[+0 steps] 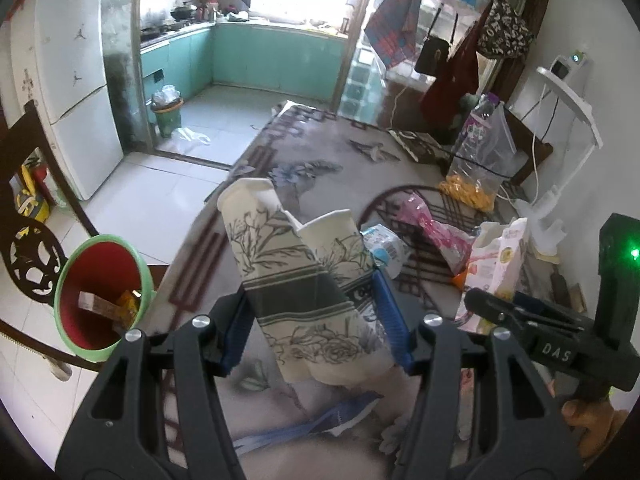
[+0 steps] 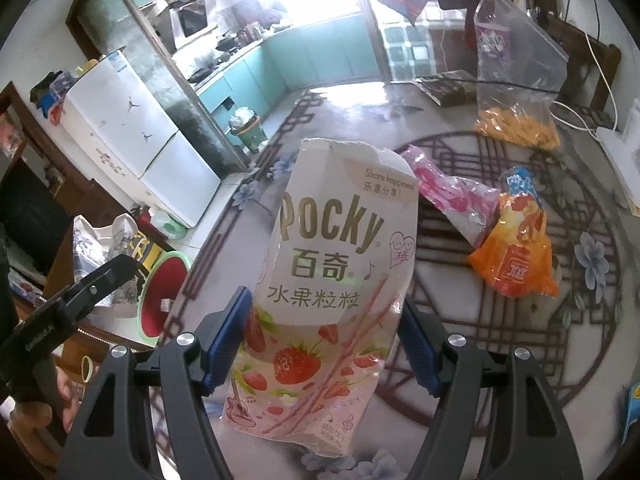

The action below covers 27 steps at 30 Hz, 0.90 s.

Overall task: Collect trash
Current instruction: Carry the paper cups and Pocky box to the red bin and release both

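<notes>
Left gripper (image 1: 316, 312) clamping two floral paper cups (image 1: 296, 280), red bin (image 1: 100, 300) lower left; right gripper (image 2: 324, 340) gripping Pocky box (image 2: 328, 280), orange wrapper (image 2: 516, 260) only in right view

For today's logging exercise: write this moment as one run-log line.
left gripper: shut on paper cups | right gripper: shut on Pocky box | red bin: beside table, holds scraps | wrappers: on table
</notes>
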Available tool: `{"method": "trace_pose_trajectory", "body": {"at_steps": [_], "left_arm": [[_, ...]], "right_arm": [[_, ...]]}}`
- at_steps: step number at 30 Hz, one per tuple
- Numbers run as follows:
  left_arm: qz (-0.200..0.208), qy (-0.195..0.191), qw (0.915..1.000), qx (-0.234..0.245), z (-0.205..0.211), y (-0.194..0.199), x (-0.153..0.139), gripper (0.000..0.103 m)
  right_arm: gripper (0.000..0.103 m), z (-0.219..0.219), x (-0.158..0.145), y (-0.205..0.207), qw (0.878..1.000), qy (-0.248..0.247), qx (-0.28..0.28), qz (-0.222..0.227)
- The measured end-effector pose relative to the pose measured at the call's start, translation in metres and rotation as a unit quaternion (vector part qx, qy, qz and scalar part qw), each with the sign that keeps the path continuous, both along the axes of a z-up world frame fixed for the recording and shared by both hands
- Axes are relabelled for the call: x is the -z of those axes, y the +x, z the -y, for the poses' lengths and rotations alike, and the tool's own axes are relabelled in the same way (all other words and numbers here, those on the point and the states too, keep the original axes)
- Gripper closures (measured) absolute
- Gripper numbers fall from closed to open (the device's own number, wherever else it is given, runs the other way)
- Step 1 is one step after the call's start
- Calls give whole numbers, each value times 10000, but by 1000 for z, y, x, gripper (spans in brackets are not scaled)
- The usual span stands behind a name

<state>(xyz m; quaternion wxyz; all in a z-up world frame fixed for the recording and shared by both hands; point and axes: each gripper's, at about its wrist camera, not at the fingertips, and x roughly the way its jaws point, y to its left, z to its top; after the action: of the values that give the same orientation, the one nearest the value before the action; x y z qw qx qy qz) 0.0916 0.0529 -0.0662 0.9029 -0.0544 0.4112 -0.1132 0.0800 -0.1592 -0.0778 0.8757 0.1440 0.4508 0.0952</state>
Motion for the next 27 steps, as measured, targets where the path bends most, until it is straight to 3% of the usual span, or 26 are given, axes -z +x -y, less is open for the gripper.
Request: {"method": "trace_pose_trajectory", "body": {"at_steps": [16, 27], "left_arm": [[260, 119, 9986, -450, -42, -15, -11, 47], [163, 80, 9984, -541, -106, -2, -2, 47]], "right_arm": [[34, -33, -19, -3, 9990, -115, -344, 279], [34, -106, -16, 19, 9985, -145, -462, 246]]}}
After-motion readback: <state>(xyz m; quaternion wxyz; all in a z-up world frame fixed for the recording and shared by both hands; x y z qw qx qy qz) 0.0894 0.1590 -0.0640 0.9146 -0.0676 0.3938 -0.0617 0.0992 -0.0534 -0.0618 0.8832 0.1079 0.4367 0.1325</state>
